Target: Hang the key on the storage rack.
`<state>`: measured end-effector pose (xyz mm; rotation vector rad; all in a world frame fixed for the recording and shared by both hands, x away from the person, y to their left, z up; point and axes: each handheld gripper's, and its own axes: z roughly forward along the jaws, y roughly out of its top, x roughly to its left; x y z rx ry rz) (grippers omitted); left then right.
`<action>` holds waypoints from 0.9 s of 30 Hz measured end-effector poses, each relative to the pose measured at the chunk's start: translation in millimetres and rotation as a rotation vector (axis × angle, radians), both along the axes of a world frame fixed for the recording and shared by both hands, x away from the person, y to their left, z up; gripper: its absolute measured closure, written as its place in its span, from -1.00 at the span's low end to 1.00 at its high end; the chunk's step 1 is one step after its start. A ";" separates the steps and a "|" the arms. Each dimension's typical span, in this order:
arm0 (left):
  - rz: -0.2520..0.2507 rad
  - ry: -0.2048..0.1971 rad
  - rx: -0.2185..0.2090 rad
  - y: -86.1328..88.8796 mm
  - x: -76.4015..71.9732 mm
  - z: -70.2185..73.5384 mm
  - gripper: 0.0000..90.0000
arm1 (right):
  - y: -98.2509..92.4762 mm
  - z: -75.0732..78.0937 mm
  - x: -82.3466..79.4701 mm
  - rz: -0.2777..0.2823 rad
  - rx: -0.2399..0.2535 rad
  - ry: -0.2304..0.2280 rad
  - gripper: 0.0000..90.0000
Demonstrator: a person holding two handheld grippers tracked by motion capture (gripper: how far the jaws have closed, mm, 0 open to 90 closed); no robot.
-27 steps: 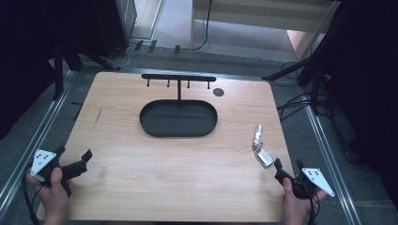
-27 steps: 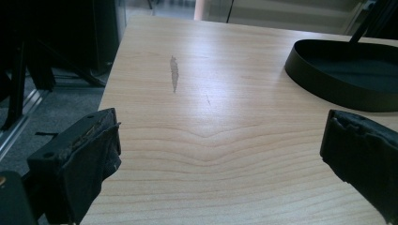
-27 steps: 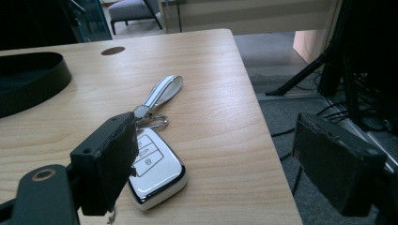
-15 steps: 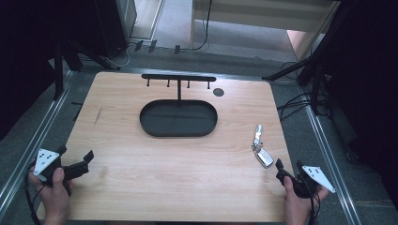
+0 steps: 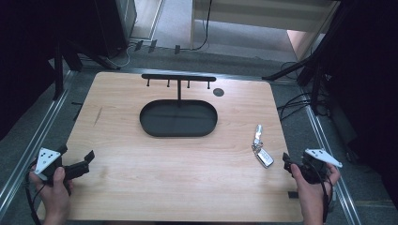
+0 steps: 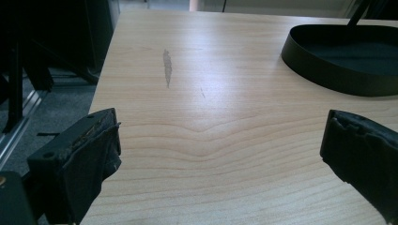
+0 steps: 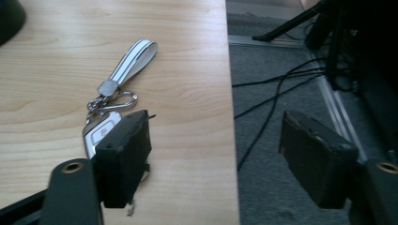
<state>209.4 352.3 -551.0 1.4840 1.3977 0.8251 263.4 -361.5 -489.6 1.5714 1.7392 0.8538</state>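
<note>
A key fob [image 5: 264, 157] with a white strap [image 5: 257, 132] and metal clip lies near the table's right edge. In the right gripper view the fob [image 7: 100, 131] sits just past the left jaw, partly hidden by it, and the strap [image 7: 132, 59] stretches away. My right gripper [image 5: 290, 164] [image 7: 220, 157] is open with nothing between its jaws, which straddle the table edge. Near the front left corner my left gripper [image 5: 86, 163] [image 6: 220, 159] is also open over bare wood. A black oval tray [image 5: 178, 133] [image 6: 328, 77] sits mid-table under a hook rack [image 5: 178, 77].
The wooden table [image 5: 187, 187] ends right beside the right gripper, with grey floor and cables [image 7: 277, 93] beyond. A small dark disc [image 5: 218, 92] lies at the back near the rack. A grey scuff [image 6: 167, 68] marks the wood ahead of the left gripper.
</note>
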 end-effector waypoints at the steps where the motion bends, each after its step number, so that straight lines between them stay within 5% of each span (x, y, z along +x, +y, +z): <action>1: -0.002 0.001 0.000 0.0 0.2 -0.1 -1.00 | 1.5 4.4 4.0 -0.001 -0.025 0.017 -0.39; 2: -0.009 0.001 0.006 -0.1 0.3 0.0 -1.00 | 3.6 13.0 16.5 0.017 -0.058 0.091 -0.39; 3: -0.009 0.001 0.006 -0.1 0.3 0.0 -1.00 | 3.6 13.0 16.5 0.017 -0.058 0.091 -0.39; 4: -0.012 0.006 0.016 -0.8 0.6 0.2 -1.00 | 6.0 18.3 26.4 0.043 -0.067 0.166 -0.39; 7: -0.015 0.003 0.018 -1.1 0.1 0.1 -1.00 | 14.5 25.2 40.7 0.059 -0.091 0.260 -0.41; 11: -0.016 0.003 0.004 0.2 0.0 0.0 -1.00 | 24.1 27.6 52.3 0.041 -0.098 0.328 -0.42; 12: -0.014 0.006 -0.005 0.7 0.1 0.0 -1.00 | 30.8 26.5 60.1 0.034 -0.104 0.379 -0.42; 19: -0.015 0.007 -0.016 2.3 0.2 -0.1 -1.00 | 41.1 21.2 75.4 0.035 -0.135 0.490 -0.42; 24: -0.017 0.012 -0.013 2.2 0.6 0.0 -1.00 | 44.9 16.8 87.2 0.000 -0.154 0.627 -0.40; 27: -0.014 0.009 -0.018 2.3 0.7 -0.2 -1.00 | 48.8 16.5 92.0 -0.008 -0.141 0.655 -0.38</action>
